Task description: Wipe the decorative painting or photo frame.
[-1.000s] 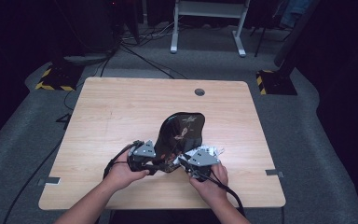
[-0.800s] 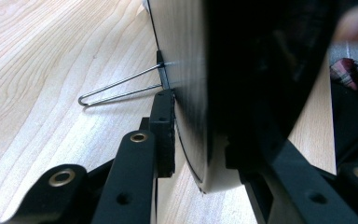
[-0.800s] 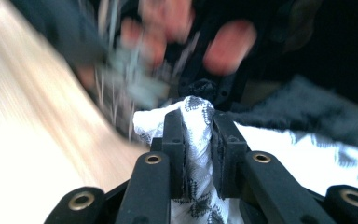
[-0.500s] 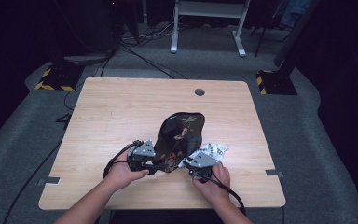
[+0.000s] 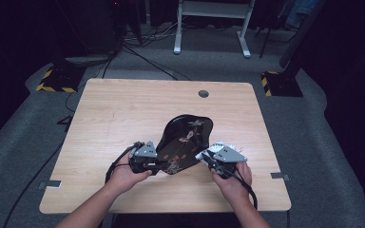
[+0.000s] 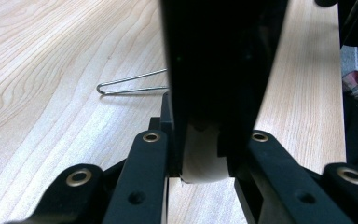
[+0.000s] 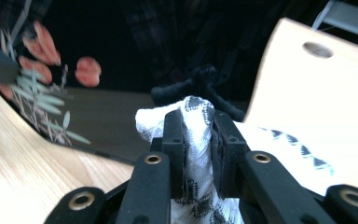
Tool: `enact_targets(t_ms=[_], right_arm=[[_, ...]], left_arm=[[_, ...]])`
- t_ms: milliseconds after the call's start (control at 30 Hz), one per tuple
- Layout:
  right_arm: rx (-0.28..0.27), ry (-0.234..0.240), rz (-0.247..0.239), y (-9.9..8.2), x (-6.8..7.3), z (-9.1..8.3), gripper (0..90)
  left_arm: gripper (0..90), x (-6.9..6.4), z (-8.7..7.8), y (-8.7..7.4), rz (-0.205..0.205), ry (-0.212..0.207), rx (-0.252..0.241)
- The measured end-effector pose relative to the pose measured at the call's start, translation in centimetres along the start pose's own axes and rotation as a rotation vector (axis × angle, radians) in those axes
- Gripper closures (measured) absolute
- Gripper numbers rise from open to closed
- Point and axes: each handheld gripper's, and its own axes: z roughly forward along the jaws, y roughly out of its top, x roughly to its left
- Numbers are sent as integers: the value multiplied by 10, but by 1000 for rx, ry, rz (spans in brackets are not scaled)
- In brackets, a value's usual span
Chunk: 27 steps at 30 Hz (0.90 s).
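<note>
right gripper (image 5: 208, 159): clenched on a white patterned cloth (image 7: 193, 140); jaws pinch a bunched fold, rest of the cloth trails off to the right of the jaws.
cloth position: in the earlier high views it sat against the tray's near right edge; now it's pulled slightly right, just beside the rim, looks apart or barely touching.
left gripper (image 5: 159, 166): jaws have just been closing, now clamped on the near edge of the black lacquer tray (image 5: 185, 142); its own view has the dark rim between the jaws (image 6: 219, 70).
tray: near centre of the wooden table (image 5: 123, 109), tilted, far end raised, floral face up; same spot as a second ago.
wire clip (image 6: 130, 86): lies on the table left of the tray, untouched.
read: tray now firmly anchored, cloth is off it. Likely between wipe strokes, or wiping is done. Can't tell which.
far: cable hole (image 5: 203, 93) at far table edge, nothing else on the wood.
</note>
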Motion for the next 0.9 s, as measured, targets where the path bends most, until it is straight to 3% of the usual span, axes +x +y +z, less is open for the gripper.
enact_targets(t_ms=[400,700,900], right_arm=[[-118,9,25,47,-14,-38,788],[-206,26,56,82,-21,-56,788],[-249,32,49,108,-22,-66,788]], left_arm=[[790,0,0,0,-11,1,-4],[790,1,0,0,-12,-1,-4],[791,1,0,-1,-13,-4,-5]])
